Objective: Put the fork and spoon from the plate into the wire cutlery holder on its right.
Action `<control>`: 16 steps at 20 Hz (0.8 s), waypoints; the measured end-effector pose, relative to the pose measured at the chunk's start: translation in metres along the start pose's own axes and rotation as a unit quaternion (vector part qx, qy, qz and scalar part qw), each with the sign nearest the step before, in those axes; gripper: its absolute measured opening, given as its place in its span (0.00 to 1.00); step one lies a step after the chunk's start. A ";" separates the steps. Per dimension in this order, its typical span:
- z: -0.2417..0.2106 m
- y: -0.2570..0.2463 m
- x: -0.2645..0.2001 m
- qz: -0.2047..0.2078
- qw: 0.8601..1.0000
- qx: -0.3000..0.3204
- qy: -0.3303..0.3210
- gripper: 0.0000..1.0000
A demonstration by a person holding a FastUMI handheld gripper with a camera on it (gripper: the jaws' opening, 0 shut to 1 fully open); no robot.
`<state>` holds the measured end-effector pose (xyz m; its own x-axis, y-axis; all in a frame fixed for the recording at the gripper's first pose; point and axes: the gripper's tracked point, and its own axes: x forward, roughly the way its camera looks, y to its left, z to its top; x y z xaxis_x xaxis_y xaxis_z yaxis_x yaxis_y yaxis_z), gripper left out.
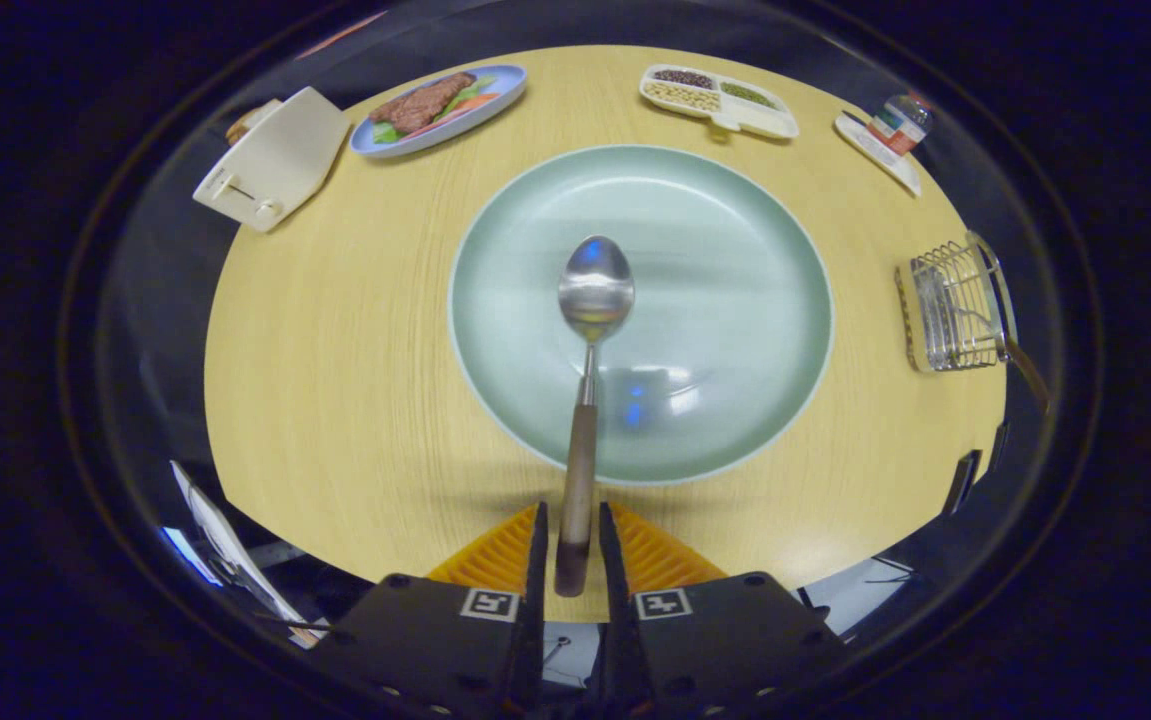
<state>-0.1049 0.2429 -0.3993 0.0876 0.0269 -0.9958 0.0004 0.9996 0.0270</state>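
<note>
My gripper (573, 545) is shut on the brown handle of a spoon (590, 330), both fingers pressing its sides. The spoon points straight ahead, its steel bowl hanging over the middle of a pale green plate (735, 240) on the wooden table. The plate looks bare under the spoon. Off to the plate's right stands the wire cutlery holder (950, 305); a brown-handled utensil (1020, 360) leans out of its near side, likely the fork.
A cream toaster (270, 160) sits at the far left. Beyond the plate lie a blue dish with meat and vegetables (440, 105) and a white divided tray of beans (720, 100). A small bottle on a white tray (895, 130) stands at the far right.
</note>
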 end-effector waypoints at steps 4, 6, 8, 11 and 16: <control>0.000 -0.004 -0.002 0.012 1.000 -0.019 0.001 0.07; -0.001 -0.008 -0.006 0.021 1.000 -0.019 -0.001 0.00; -0.002 -0.013 -0.020 0.033 0.999 -0.026 0.001 0.00; -0.003 -0.025 -0.042 0.050 0.999 -0.019 0.003 0.00; 0.001 -0.051 -0.089 0.085 0.996 0.001 -0.001 0.00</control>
<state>-0.1122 0.1898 -0.3120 0.0895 0.1948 -0.9768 -0.0134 0.9808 0.1944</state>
